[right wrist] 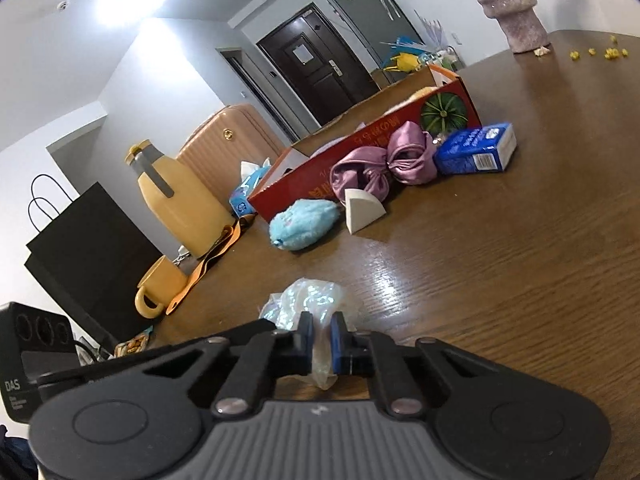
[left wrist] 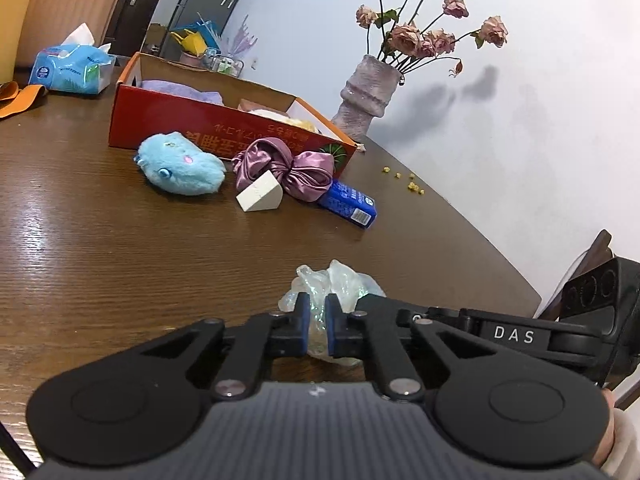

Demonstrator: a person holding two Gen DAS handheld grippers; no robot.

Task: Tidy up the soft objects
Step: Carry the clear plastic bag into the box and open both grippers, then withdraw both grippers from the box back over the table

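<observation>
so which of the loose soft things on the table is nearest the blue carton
The purple satin scrunchie, lying against the blue carton; the blue plush toy lies farther away.

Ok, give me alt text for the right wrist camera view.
The right gripper is shut on a crumpled clear plastic bag on a brown wooden table. Beyond lie a blue plush toy, a white wedge sponge, a purple scrunchie and a red cardboard box.

Both wrist views look low across the table (left wrist: 100, 240), sharing the red box (left wrist: 224, 128).

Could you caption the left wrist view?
Left gripper pinching a crumpled plastic bag on the table.
</observation>
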